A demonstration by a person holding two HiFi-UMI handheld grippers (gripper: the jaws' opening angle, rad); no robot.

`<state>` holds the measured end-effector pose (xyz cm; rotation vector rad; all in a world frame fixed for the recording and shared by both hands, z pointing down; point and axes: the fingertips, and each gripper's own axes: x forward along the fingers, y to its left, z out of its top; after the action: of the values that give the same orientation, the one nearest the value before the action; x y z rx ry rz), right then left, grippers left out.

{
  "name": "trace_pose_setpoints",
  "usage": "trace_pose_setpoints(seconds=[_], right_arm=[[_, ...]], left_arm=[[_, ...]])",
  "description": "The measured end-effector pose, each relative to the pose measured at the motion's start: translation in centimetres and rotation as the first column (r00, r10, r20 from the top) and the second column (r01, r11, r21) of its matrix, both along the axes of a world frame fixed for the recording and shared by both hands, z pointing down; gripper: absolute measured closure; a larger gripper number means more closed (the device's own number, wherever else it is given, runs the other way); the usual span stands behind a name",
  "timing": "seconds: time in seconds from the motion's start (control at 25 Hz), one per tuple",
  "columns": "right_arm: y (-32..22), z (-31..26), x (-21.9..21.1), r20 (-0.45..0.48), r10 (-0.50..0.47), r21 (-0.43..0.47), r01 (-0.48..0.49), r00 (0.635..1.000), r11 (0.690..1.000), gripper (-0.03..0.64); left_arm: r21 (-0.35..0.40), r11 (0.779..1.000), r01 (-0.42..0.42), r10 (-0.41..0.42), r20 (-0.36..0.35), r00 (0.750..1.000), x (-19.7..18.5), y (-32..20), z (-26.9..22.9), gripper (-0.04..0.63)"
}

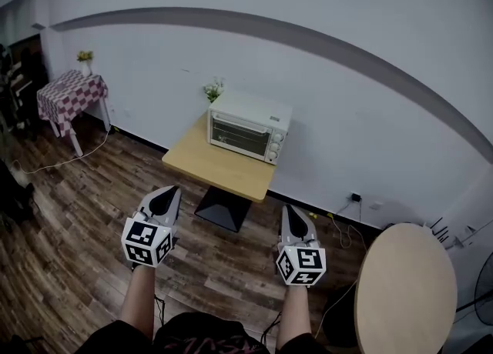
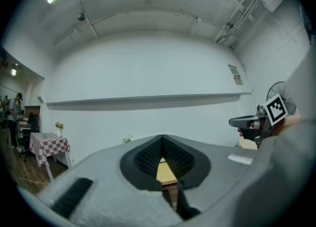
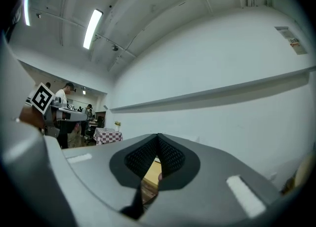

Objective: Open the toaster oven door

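A white toaster oven (image 1: 248,127) with its glass door closed stands at the back of a small wooden table (image 1: 218,168) against the wall. My left gripper (image 1: 165,198) and right gripper (image 1: 291,222) are held level well short of the table, both shut and empty. In the left gripper view the closed jaws (image 2: 162,144) fill the lower frame, with a sliver of the table (image 2: 164,171) showing through the gap; the right gripper (image 2: 237,121) shows at the right edge. In the right gripper view the jaws (image 3: 157,142) meet the same way, and the oven is hidden.
A checkered-cloth table (image 1: 70,94) with a flower vase stands at the far left. A round wooden table (image 1: 406,290) sits at my right. Cables and a wall socket (image 1: 355,197) lie along the wall's base. Wooden floor (image 1: 85,214) stretches between me and the oven table.
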<state>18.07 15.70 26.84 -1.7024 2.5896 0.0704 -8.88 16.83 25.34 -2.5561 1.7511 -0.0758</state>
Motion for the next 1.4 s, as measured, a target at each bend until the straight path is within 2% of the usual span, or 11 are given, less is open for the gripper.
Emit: trace_pose_setpoints(seconds=[0.6,1.0,1.24,1.4], right_arm=[[-1.1,1.8,4.0,0.021,-0.058,-0.027,0.058,0.998,0.998,0.607],[-5.6,1.8,2.9,0.025,-0.079,-0.006,0.079,0.997,0.997,0.606],[-10.3,2.4,1.5,0.005,-0.072,-0.014,0.072,0.997,0.997,0.606],[-13.7,2.8,0.3,-0.002,-0.064,-0.021,0.064,0.998,0.998,0.606]], left_arm=[[-0.022,0.999,0.027,-0.027,0.034,0.999,4.8,0.1,1.4,0.597],[-0.015,0.999,0.051,-0.051,0.019,0.999,3.4,-4.1,1.7,0.597],[-0.036,0.998,0.043,-0.043,-0.015,0.999,1.8,-9.1,2.8,0.597],[-0.05,0.998,0.031,-0.03,0.003,1.0,0.8,-12.8,3.6,0.597]])
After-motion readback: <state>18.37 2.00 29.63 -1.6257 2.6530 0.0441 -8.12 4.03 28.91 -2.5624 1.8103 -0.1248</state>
